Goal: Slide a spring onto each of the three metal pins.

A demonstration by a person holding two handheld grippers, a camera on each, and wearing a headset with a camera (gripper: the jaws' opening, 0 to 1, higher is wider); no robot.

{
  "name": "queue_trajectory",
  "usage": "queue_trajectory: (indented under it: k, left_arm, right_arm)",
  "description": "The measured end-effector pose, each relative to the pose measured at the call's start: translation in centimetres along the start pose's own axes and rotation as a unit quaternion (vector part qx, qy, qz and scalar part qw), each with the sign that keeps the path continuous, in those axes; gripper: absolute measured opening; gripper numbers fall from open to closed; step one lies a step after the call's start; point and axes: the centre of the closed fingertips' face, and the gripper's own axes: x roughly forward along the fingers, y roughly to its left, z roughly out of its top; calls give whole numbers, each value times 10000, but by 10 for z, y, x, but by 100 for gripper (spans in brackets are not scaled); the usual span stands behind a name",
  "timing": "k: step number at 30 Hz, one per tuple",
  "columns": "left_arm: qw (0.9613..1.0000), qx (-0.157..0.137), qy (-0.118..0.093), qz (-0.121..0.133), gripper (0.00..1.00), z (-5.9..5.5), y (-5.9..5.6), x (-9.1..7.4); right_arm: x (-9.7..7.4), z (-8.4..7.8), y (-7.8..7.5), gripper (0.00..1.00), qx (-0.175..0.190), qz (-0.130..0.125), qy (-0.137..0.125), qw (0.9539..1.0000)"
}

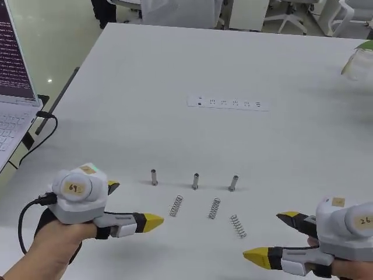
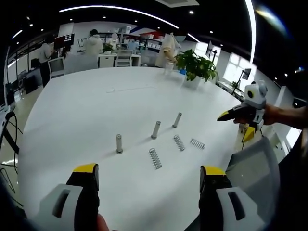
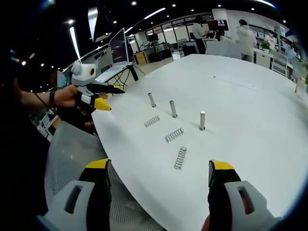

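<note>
Three short metal pins stand upright in a row on the white table: left pin [image 1: 154, 177], middle pin [image 1: 195, 181], right pin [image 1: 233, 183]. In front of them three springs lie flat and apart: left spring [image 1: 176, 205], middle spring [image 1: 214, 208], right spring [image 1: 238, 226]. My left gripper [image 1: 133, 203] hovers open to the left of the springs, holding nothing. At the lower right my right gripper [image 1: 273, 237] is open too, just right of the right spring. The left gripper view has the pins [image 2: 156, 129] and springs [image 2: 179, 142] ahead of its jaws. The right gripper view has the nearest spring [image 3: 180, 158] between its yellow tips.
An open laptop [image 1: 11, 87] sits at the far left with a black cable [image 1: 41, 134] trailing from it. A white power strip [image 1: 228, 103] lies behind the pins. A potted plant [image 2: 195, 65] stands at the table's far side. Office chairs and people are beyond the table.
</note>
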Motion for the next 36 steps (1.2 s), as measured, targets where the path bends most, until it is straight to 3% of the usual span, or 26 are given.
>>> queue_trajectory:
  k: [16,25,36]
  left_arm:
    - [9987,177,185,-445,80,5,-24,49]
    - [9976,187,364,-561,79,-3,-26,71]
    - [9974,24,502,-518,75,-13,-23,88]
  right_arm:
    - [-8,-3,-1,86,-17,30,34,10000]
    - [-12,-6,-1,88,-2,50,77,10000]
    - [-15,-8,-4,88,-37,59,126,9999]
